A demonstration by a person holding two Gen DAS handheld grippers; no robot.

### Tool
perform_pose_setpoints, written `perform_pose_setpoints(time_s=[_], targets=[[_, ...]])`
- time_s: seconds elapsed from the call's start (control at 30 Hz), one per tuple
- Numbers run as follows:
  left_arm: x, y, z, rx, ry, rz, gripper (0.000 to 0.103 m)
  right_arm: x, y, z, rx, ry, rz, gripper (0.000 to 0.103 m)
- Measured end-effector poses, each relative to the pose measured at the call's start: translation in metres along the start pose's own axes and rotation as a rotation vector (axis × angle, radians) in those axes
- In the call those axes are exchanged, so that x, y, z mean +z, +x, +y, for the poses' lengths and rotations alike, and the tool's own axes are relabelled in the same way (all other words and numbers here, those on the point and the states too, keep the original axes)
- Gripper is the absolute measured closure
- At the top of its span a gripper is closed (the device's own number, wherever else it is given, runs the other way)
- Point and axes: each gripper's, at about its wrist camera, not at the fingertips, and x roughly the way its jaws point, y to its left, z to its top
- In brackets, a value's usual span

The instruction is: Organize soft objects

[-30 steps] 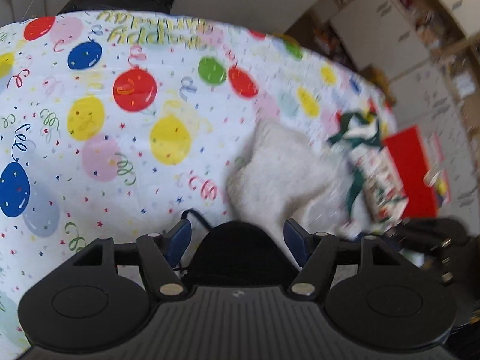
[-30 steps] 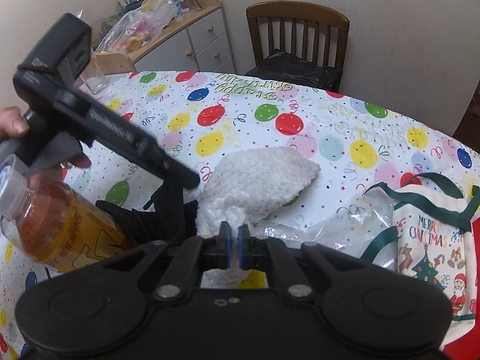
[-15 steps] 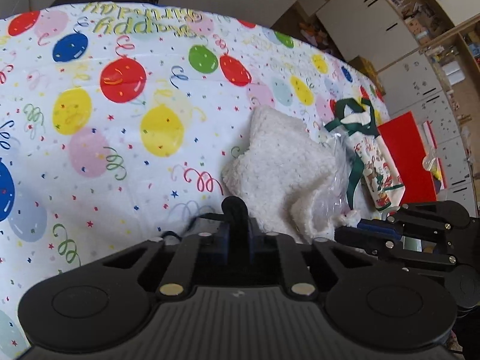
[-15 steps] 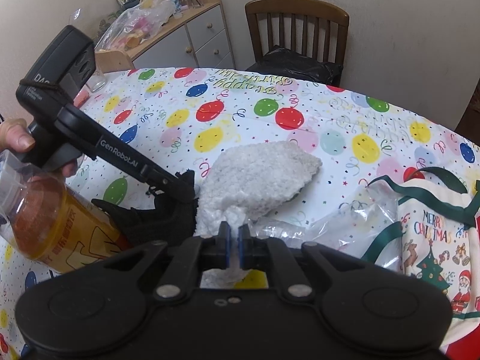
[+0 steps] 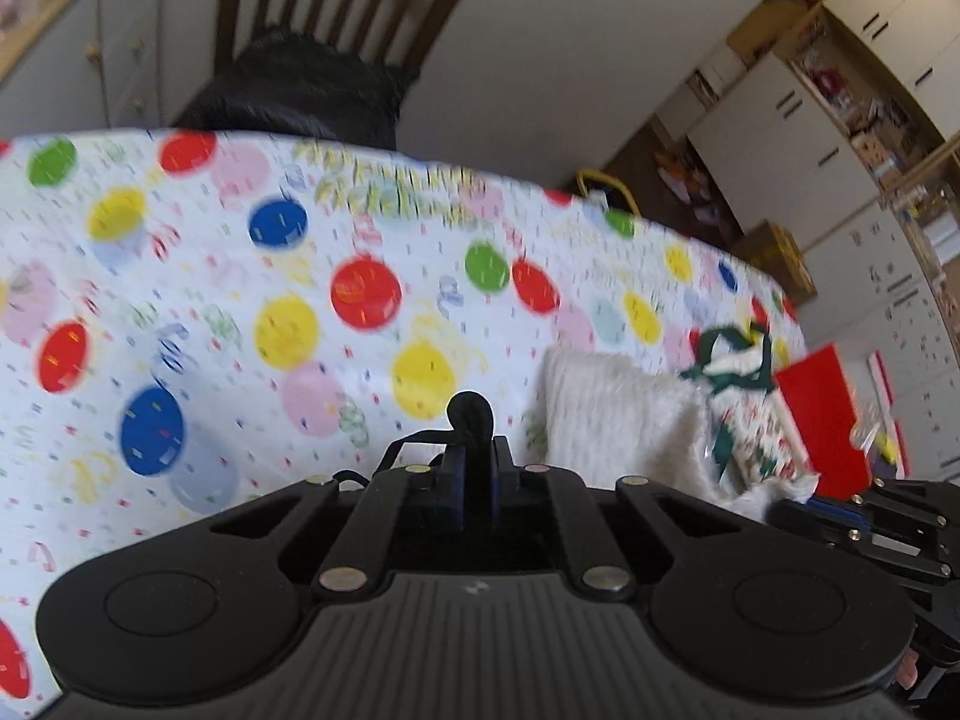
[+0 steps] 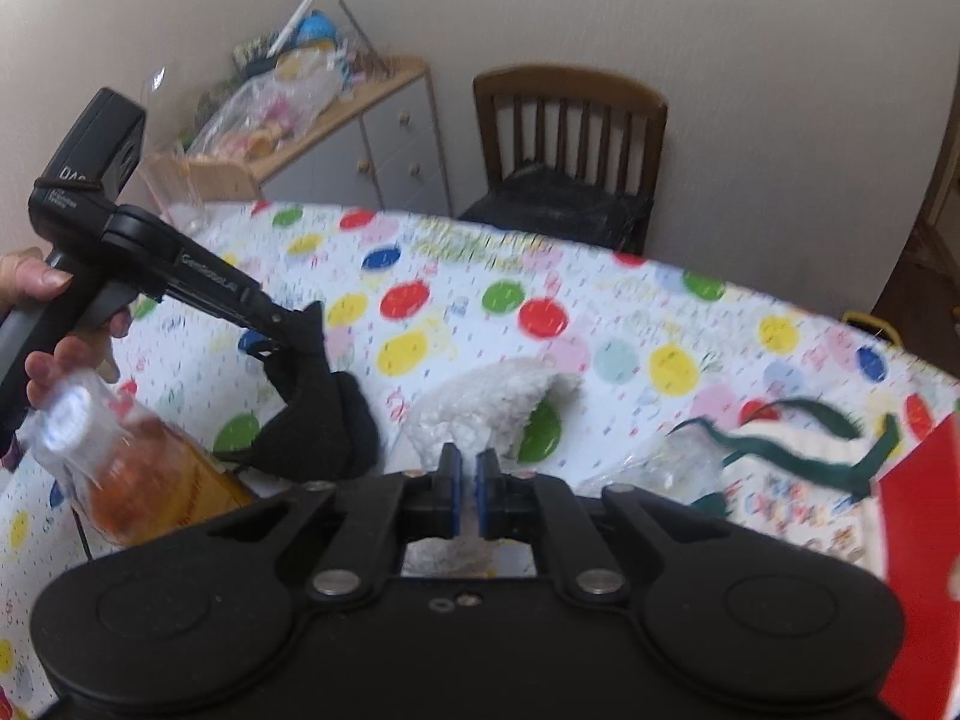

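Tablecloth (image 5: 180,276), glossy and balloon-printed, lies bare ahead and to our left as far as the table's far edge, where a slatted wooden chair (image 6: 570,138) stands. Our left gripper (image 5: 474,462) pinches a limp black cloth (image 6: 318,420) off the table. Our right gripper (image 6: 468,495) is nearly pressed together on a fluffy white towel (image 6: 486,408). A Christmas bag (image 6: 792,480) lies to its right.

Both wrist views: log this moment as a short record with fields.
left gripper: shut on black fabric item, lifted off the table
right gripper: fingers nearly together, pinching white fluffy cloth
surface: balloon-print tablecloth
right of cloth: Christmas-print bag with green handles
near left gripper: clear bottle of orange liquid
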Motion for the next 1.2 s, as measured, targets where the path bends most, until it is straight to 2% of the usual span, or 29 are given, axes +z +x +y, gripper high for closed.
perform_pose_setpoints(time_s=[0.2, 0.43, 0.73, 0.87, 0.97, 1.2], targets=[[0.009, -0.042, -0.023, 0.038, 0.012, -0.080, 0.096, 0.016, -0.044, -0.014, -0.041, 0.012, -0.099, 0.100], [0.018, -0.087, -0.067, 0.085, 0.038, -0.167, 0.096, 0.031, -0.106, -0.037, -0.089, 0.005, -0.209, 0.100], [0.016, -0.124, -0.150, 0.096, 0.104, -0.248, 0.098, 0.018, -0.181, -0.084, -0.154, 0.027, -0.315, 0.100], [0.013, -0.129, -0.189, 0.094, 0.139, -0.266, 0.098, 0.006, -0.210, -0.111, -0.183, 0.040, -0.349, 0.100], [0.007, -0.121, -0.212, 0.089, 0.155, -0.249, 0.098, -0.006, -0.223, -0.131, -0.196, 0.044, -0.351, 0.100], [-0.004, -0.091, -0.218, 0.094, 0.106, -0.194, 0.097, -0.017, -0.234, -0.167, -0.220, 0.053, -0.337, 0.100]])
